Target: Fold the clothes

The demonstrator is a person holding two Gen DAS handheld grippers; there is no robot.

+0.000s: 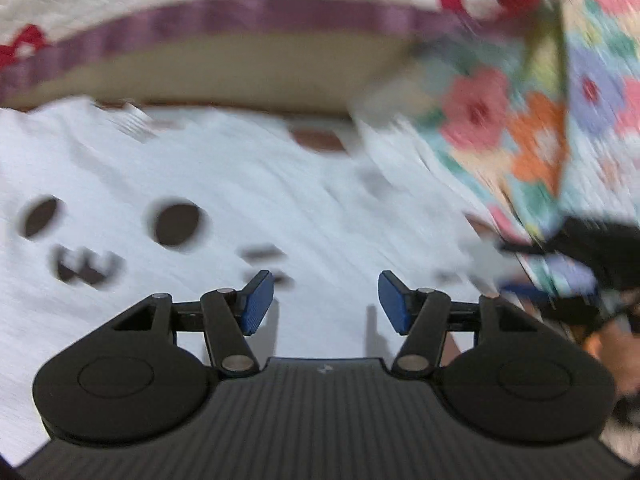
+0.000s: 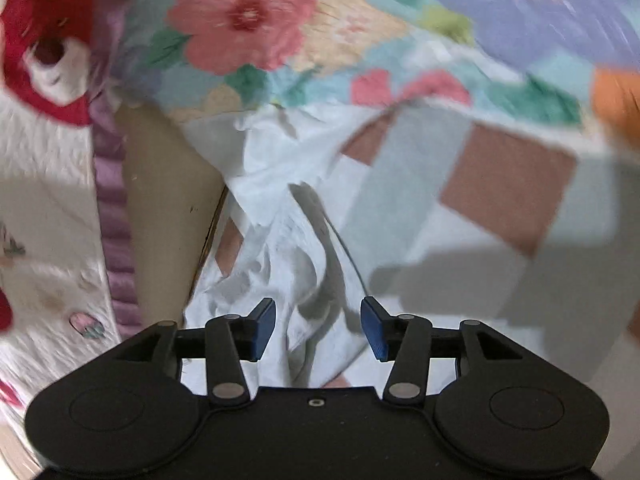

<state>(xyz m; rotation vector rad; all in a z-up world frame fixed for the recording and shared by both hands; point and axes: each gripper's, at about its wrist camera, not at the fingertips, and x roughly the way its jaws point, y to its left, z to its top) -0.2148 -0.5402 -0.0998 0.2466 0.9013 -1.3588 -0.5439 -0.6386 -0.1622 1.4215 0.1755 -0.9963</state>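
Note:
A white T-shirt (image 1: 224, 184) with a dark cartoon face print lies spread flat, filling the left wrist view. My left gripper (image 1: 326, 300) hovers open just above it, nothing between its blue pads. In the right wrist view a crumpled, bunched part of the white garment (image 2: 280, 240) lies on a checked pink, white and grey surface (image 2: 508, 188). My right gripper (image 2: 318, 328) is open, its blue pads either side of a fold of the cloth without pinching it. Both views are motion-blurred.
A floral quilt (image 2: 248, 16) hangs over the far side, also in the left view as the floral quilt (image 1: 520, 132). A bed edge with purple trim (image 1: 240, 20) and beige side (image 2: 168, 200) runs beside the shirt. A dark object (image 1: 600, 248) sits at the right.

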